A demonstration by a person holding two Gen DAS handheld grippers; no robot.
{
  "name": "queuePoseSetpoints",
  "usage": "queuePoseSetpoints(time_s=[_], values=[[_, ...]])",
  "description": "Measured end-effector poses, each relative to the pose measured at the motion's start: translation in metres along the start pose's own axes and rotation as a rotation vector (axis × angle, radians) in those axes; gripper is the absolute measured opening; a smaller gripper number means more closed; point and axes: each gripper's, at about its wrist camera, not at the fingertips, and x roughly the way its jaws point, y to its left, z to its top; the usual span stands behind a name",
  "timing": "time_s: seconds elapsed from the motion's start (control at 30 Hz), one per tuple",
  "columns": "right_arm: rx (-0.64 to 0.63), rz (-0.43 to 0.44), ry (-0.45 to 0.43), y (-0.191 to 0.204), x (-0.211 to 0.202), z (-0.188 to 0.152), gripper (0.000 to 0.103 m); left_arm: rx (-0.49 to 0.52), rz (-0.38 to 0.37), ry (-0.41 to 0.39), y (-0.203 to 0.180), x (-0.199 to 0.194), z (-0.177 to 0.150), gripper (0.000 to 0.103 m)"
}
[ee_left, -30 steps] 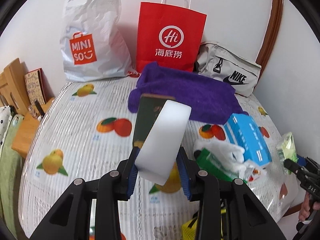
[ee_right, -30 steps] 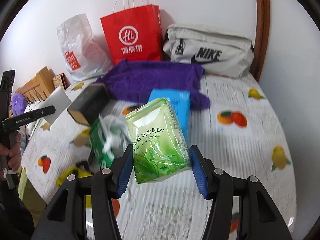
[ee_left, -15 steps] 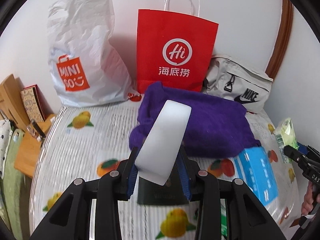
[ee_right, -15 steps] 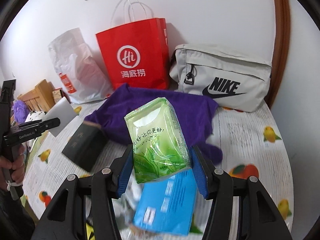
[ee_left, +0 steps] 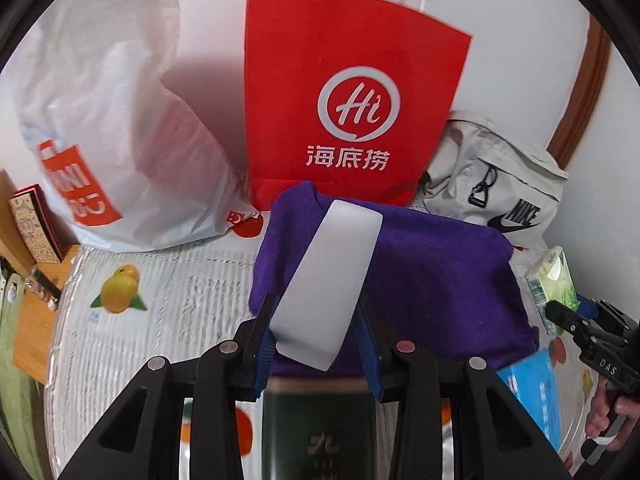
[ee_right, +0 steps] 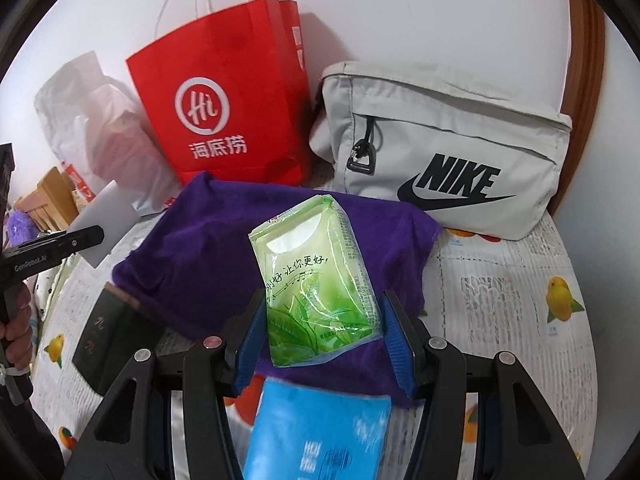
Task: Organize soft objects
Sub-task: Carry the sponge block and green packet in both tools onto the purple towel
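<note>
The left tool (ee_left: pixel 316 344), clamped on the white sponge (ee_left: pixel 328 284), and the right tool (ee_right: pixel 320 344), clamped on the green tissue pack (ee_right: pixel 316 280), have advanced toward the red bag (ee_left: pixel 352 96) at upper centre, probably for deposit.

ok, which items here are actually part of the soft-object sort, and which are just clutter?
In play:
- white sponge block, held in left gripper
- green tissue pack, held in right gripper
- purple towel
- blue tissue pack

Probably clutter:
- dark box
- wooden rack

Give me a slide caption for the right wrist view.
Right claw holds a green tissue pack above the purple towel, facing the red paper bag and grey Nike bag.
</note>
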Motion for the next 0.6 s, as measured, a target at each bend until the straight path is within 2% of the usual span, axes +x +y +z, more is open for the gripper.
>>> queuePoseSetpoints(time_s=[0.33,0.6], values=[[-0.021,-0.015,0.085,-0.005,0.052,0.009,0.055,-0.005,0.013,0.075,-0.009,0.069,0.033,0.035],[-0.009,-0.027,0.153,-0.013,0.081,0.007,0.055,0.015,0.028,0.124,-0.018,0.107,0.045,0.035]])
